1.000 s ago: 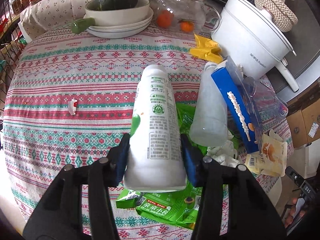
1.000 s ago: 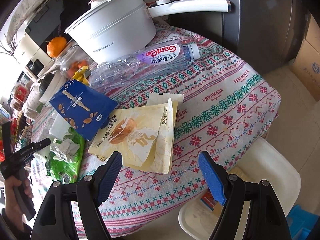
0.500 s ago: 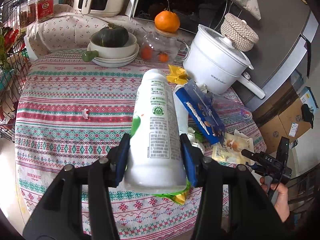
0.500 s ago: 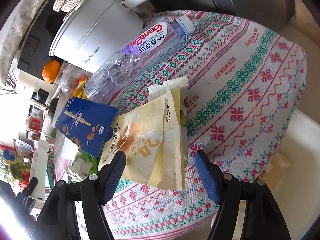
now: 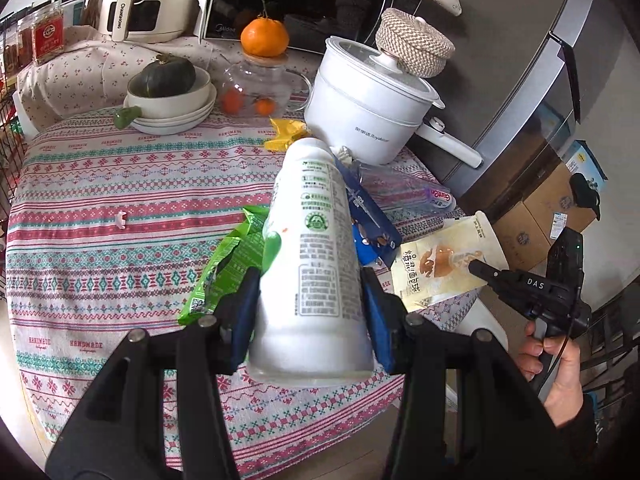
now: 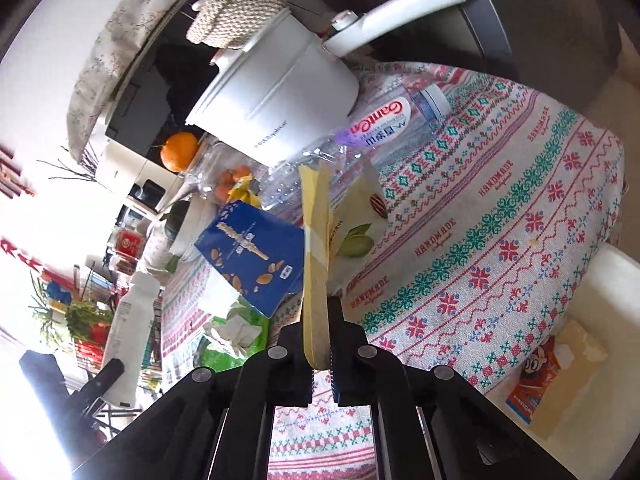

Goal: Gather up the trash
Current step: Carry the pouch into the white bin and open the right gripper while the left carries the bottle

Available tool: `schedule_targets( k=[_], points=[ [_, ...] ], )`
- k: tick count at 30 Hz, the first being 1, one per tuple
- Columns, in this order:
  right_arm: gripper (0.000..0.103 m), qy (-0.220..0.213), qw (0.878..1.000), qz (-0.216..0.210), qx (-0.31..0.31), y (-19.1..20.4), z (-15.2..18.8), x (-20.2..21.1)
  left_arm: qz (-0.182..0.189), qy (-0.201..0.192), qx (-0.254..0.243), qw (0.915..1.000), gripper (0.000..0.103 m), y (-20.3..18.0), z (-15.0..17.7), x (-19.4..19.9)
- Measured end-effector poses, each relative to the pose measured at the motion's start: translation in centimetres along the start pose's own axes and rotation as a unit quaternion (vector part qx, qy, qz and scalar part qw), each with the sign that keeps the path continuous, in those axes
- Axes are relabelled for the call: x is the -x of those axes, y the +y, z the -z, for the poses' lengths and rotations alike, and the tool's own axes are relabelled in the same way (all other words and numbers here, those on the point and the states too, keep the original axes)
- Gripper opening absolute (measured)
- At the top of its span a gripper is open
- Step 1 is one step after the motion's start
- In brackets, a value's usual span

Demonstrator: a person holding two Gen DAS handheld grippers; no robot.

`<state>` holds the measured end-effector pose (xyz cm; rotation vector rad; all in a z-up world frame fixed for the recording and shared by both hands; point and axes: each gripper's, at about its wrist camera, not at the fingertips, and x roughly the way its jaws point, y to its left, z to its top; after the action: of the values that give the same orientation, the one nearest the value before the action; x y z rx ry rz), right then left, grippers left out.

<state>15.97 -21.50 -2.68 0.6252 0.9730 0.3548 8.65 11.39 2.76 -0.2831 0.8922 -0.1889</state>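
My left gripper (image 5: 310, 316) is shut on a white plastic bottle (image 5: 312, 256) with a green label, held above the patterned tablecloth (image 5: 120, 184). My right gripper (image 6: 320, 344) is shut on the edge of a pale yellow snack pouch (image 6: 316, 248), lifted edge-on; the pouch also shows in the left wrist view (image 5: 444, 264). A blue snack packet (image 6: 256, 252), a green wrapper (image 5: 228, 264), crumpled tissue (image 6: 232, 328) and a clear Ganten water bottle (image 6: 376, 128) lie on the table. The white bottle shows in the right wrist view (image 6: 128, 328).
A white electric pot (image 5: 372, 116) with a woven lid stands at the back right. Stacked bowls with a squash (image 5: 168, 92), a glass jar of oranges (image 5: 256, 88) and a yellow wrapper (image 5: 286, 134) sit behind. A white bin (image 6: 568, 364) with trash is beside the table.
My right gripper has closed on the yellow pouch and lifted it on edge. My left gripper has raised the white bottle higher and further back from the table.
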Motion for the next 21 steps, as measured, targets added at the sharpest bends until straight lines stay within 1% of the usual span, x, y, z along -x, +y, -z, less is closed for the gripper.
schedule_targets(
  k=[4, 9, 15, 17, 21],
  points=[
    [0.005, -0.022, 1.0, -0.014, 0.017, 0.4, 0.2, 3.2, 0.008, 0.003, -0.019, 0.9998, 0.051, -1.5, 0.6, -0.2],
    [0.005, -0.039, 0.999, -0.014, 0.025, -0.2, 0.5, 6.9, 0.022, 0.013, -0.036, 0.999, 0.051, -3.2, 1.3, -0.7],
    [0.005, -0.055, 0.998, 0.011, 0.026, -2.4, 1.0, 10.5, 0.04, 0.027, -0.057, 0.9972, 0.051, -5.4, 2.1, -1.3],
    [0.005, -0.062, 0.998, 0.013, 0.019, -3.4, 1.0, 11.1, 0.043, 0.03, -0.065, 0.9965, 0.051, -6.3, 2.3, -1.5],
    [0.005, -0.079, 0.995, 0.043, 0.033, -3.7, 1.0, 11.8, 0.047, 0.035, -0.079, 0.9951, 0.051, -7.6, 2.7, -2.0]
  ],
)
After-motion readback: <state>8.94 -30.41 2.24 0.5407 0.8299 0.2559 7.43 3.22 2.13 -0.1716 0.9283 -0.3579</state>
